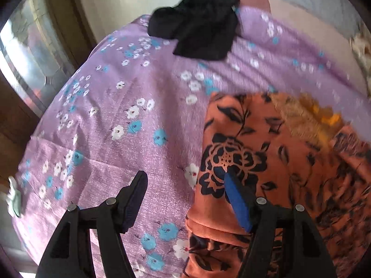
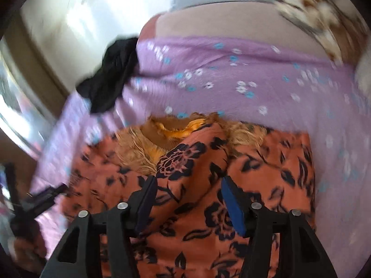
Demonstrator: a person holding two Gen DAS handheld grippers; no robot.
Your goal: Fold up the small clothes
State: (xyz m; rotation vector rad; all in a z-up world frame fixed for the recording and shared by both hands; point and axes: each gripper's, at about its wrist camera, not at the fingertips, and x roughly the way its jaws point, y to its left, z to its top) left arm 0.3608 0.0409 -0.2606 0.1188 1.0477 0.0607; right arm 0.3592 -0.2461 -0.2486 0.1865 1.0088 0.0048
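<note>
My left gripper (image 1: 185,199) and right gripper (image 2: 187,199) hover with jaws released over the orange floral garment (image 2: 197,208) on the bed (image 1: 111,120); black garment (image 1: 199,25) at its far edge.

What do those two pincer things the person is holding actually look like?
Both look alike. The left tool and right tool are black plastic, each with two angular fingers faced with blue pads, triangular cut-outs in the arms and round silver pivot pins. No cables or markings show.
</note>
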